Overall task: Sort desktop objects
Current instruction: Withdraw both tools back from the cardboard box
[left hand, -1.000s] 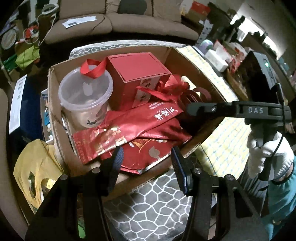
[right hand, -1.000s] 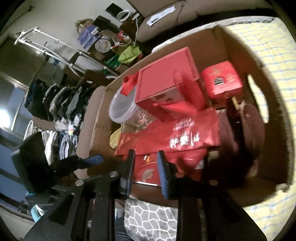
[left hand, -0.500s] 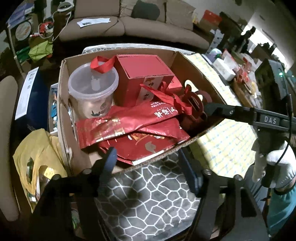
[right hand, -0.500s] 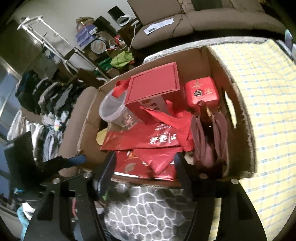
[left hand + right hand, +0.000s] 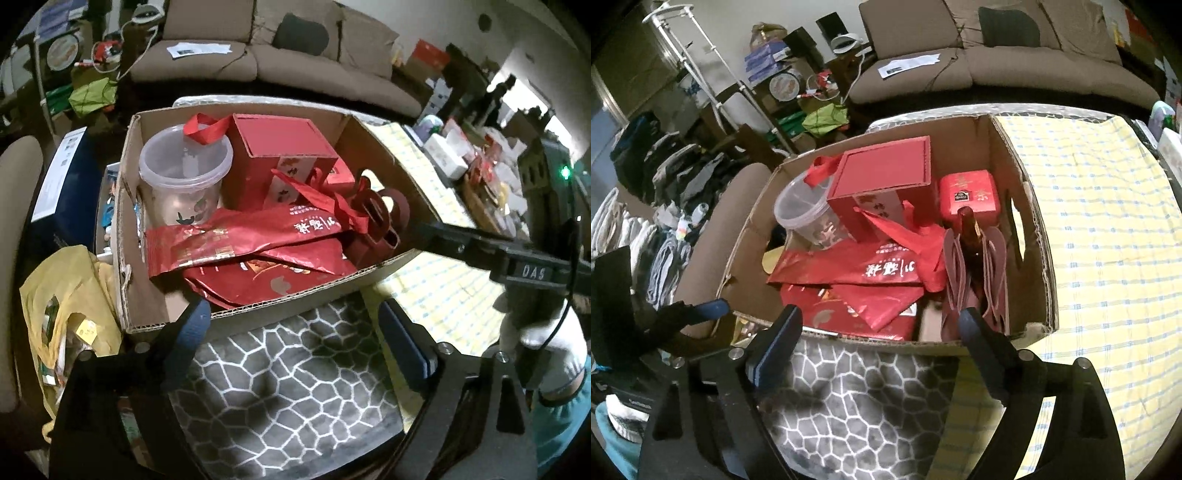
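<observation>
Two grippers, the left gripper (image 5: 291, 328) and right gripper (image 5: 881, 332), have just been opening wide, with nothing between their jaws. Under them lies a grey blanket with white lines (image 5: 280, 384). Just past the jaws sits an open brown cardboard box (image 5: 1038, 236) of red packets (image 5: 236, 236); its bottom is hidden. Farther off stands a brown sofa (image 5: 236, 55).

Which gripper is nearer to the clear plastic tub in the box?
Left. The clear plastic tub sits in the box's far corner on the left gripper side. The right gripper hovers at the opposite end, by the maroon bag.
</observation>
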Available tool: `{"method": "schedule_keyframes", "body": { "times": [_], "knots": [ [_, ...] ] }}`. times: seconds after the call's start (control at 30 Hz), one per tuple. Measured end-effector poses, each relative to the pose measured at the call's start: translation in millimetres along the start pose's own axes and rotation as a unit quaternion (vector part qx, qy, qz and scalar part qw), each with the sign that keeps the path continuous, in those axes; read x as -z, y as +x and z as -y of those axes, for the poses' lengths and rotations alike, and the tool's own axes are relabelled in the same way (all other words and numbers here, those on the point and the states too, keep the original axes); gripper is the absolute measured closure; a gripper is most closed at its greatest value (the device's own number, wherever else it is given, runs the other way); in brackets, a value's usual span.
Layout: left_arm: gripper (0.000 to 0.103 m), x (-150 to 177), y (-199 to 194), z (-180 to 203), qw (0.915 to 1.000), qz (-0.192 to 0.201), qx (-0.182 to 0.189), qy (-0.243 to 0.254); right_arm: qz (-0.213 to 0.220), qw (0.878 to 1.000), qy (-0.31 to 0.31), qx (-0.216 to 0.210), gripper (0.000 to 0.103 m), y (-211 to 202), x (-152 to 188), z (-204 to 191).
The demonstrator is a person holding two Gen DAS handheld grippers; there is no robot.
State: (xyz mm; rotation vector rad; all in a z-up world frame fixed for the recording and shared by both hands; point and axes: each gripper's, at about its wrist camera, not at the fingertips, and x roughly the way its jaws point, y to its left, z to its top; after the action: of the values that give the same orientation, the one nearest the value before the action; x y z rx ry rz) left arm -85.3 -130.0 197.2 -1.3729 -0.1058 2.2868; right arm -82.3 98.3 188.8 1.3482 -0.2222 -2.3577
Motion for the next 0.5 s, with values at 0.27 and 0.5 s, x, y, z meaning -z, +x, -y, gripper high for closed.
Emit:
{"method": "schedule_keyframes", "body": {
  "times": [0.27, 0.5],
  "knots": [
    [0.011, 5.9, -5.2, -5.9, 0.9989, 0.018, -0.012, -0.043, 0.006, 0.999, -0.022, 0.026, 0.014, -7.4, 7.5, -2.8],
    [0.011, 11.5, -6.1, -0.4, 0.9969, 0.035, -0.021, -0.067, 0.013, 0.998, -0.036, 0.042, 0.014, -13.2, 12.9, -0.9]
  ]
}}
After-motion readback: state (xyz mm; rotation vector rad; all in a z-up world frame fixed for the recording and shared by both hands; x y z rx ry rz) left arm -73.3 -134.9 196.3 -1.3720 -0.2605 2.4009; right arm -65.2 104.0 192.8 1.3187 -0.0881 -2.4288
